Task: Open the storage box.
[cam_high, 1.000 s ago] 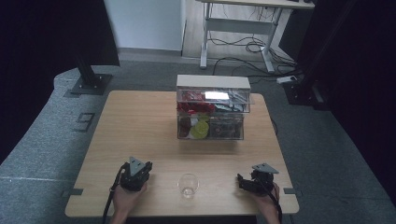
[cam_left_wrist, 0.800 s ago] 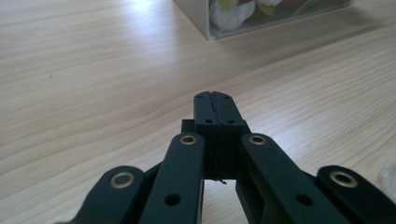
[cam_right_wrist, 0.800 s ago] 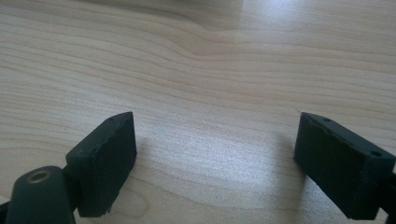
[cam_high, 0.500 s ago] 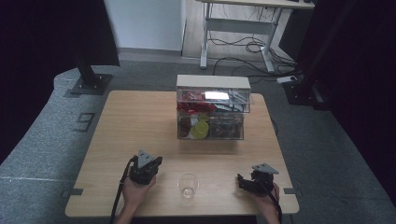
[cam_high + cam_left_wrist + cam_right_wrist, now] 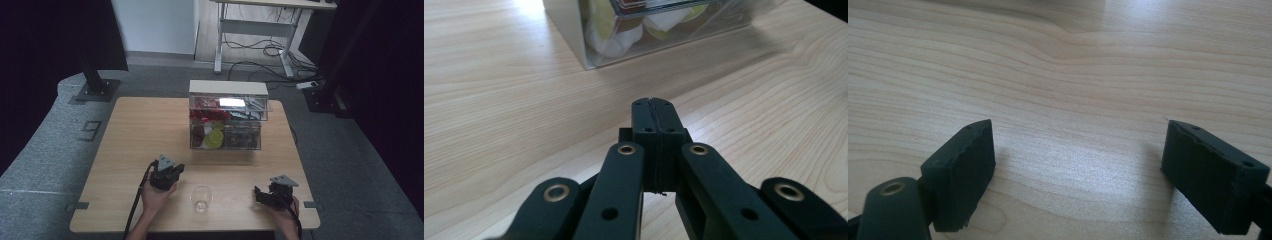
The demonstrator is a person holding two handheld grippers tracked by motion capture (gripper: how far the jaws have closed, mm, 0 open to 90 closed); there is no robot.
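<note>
L tool (image 5: 654, 107) closed, R tool (image 5: 1078, 165) wide

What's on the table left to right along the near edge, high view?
Left gripper → glass → right gripper.

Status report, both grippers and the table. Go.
Left gripper shut, empty, pointed at the clear drawer box. Right gripper open, empty, over bare table. Glass cup upright between the two grippers, untouched. Nothing in the way.
</note>
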